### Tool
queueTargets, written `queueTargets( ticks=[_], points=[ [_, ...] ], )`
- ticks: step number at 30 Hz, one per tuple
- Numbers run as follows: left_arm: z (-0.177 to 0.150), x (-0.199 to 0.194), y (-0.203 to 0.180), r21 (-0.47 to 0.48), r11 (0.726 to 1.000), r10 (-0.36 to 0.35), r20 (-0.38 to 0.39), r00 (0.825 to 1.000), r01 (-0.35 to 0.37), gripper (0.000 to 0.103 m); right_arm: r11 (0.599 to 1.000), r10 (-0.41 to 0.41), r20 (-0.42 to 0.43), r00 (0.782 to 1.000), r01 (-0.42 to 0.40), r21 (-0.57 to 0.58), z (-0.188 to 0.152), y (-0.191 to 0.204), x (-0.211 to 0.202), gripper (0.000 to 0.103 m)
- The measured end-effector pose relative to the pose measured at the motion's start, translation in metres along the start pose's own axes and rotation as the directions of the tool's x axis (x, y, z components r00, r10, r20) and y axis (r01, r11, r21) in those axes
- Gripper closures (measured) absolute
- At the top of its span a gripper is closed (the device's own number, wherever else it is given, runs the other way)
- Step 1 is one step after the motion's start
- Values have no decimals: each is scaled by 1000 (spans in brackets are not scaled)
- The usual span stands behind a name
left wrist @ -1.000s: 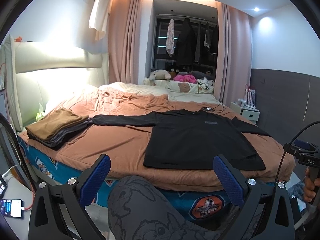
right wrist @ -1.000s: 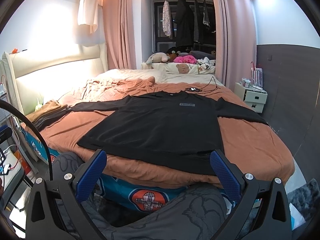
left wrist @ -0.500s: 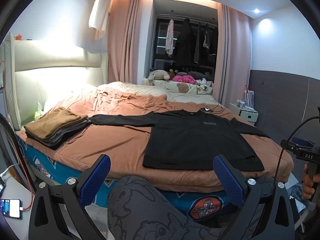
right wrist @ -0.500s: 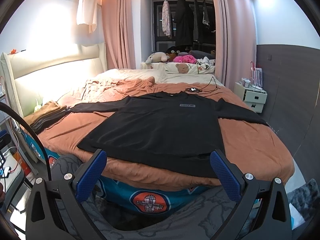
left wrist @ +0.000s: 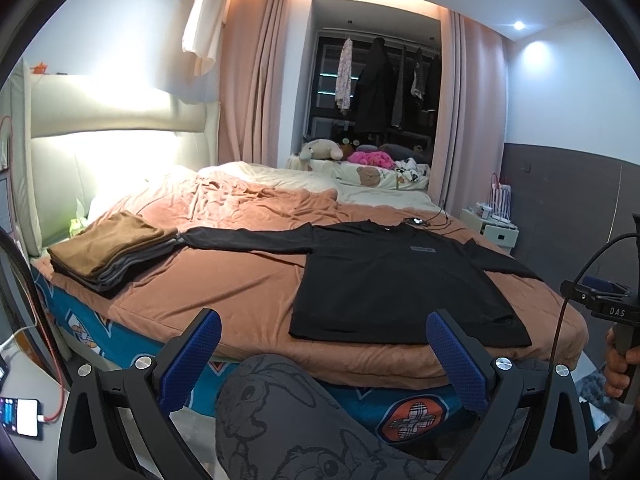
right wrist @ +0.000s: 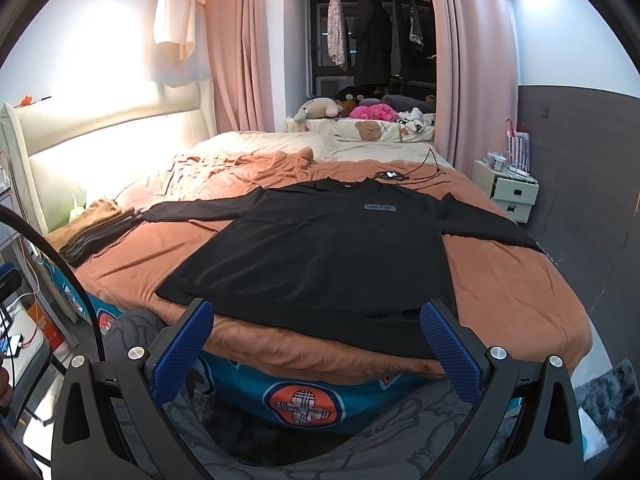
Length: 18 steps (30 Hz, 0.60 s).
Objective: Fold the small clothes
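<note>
The left gripper hangs over the person's knee at the near edge of the bed, its two blue fingers spread wide with nothing between them. The right gripper is likewise released, fingers wide apart and empty, held low in front of the bed's edge.

A black long-sleeved shirt lies flat on the brown bedspread, ahead of the left gripper and a little to its right. In the right wrist view the shirt is straight ahead, its hem just beyond the fingertips but not touched by them. One sleeve stretches out to the left, the other to the right toward the bed's far side. The neckline points away from both grippers.

At the end of the left sleeve, far to the left of the left gripper, sits a stack of folded clothes, brown on top and grey beneath. Beyond the shirt's collar a small device with cables rests on the bedspread. A white nightstand stands ahead and to the right of the right gripper, beside the bed. At the right edge of the left wrist view, a hand grips the other gripper's handle.
</note>
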<state>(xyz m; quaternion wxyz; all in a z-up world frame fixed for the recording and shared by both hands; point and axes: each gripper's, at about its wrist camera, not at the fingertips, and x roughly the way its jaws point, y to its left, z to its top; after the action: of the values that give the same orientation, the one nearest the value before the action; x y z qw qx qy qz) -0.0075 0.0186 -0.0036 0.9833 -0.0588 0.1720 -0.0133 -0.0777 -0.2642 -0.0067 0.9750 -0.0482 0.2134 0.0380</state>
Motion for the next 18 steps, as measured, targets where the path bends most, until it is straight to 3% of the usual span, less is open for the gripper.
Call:
queueTargets(
  ticks=[18],
  points=[
    [7,25,15,-36,999,40,-39,998,-41,0,1000,5,-48,999,-5,6,11,-5,22,0]
  ],
)
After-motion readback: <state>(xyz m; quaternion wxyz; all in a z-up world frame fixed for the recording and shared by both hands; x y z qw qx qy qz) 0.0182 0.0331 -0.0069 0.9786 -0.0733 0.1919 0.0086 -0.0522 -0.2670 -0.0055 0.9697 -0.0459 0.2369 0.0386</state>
